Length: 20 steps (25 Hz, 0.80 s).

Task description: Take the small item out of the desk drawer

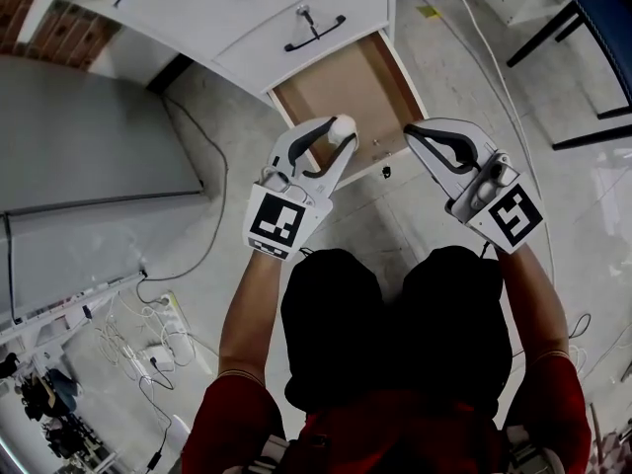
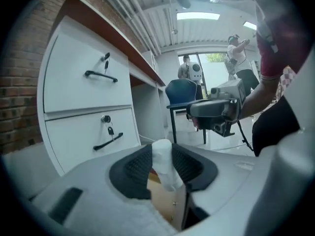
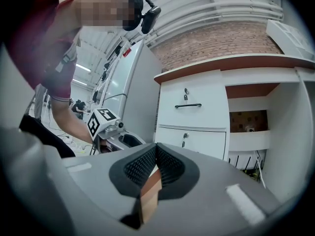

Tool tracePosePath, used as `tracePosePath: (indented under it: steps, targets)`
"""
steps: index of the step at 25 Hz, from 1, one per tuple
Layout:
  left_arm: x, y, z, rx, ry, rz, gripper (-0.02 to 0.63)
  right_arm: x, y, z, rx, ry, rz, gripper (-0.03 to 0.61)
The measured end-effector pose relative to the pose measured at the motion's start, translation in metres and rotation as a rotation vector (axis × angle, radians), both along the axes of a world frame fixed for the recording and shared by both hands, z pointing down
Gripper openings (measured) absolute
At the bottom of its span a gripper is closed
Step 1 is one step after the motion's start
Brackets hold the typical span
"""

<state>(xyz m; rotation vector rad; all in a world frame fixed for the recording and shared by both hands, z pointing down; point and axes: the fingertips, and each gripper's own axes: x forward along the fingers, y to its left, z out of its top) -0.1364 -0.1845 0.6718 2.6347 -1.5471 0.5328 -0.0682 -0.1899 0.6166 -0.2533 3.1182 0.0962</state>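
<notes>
My head view looks steeply down on the left gripper (image 1: 334,134) and right gripper (image 1: 415,134), with the open drawer (image 1: 341,82) just ahead of them. Each gripper view sits close behind its own jaws, facing the desk's closed drawer fronts (image 2: 88,132), and catches the other gripper beside it.

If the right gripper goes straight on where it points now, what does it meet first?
The right gripper would probably meet the closed drawer front above the open drawer; depth is unclear.
</notes>
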Motion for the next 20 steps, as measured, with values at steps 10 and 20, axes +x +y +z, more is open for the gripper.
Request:
tracePosePath:
  steps: [10, 20]
  targets:
    - [-0.008, 0.029, -0.071, 0.146, 0.060, -0.082, 0.135, -0.012, 0.010, -0.035, 0.043, -0.002, -0.036, 0.012]
    - [-0.023, 0.056, -0.178, 0.155, 0.079, -0.107, 0.135, -0.026, 0.026, -0.129, 0.018, 0.026, -0.079, 0.012]
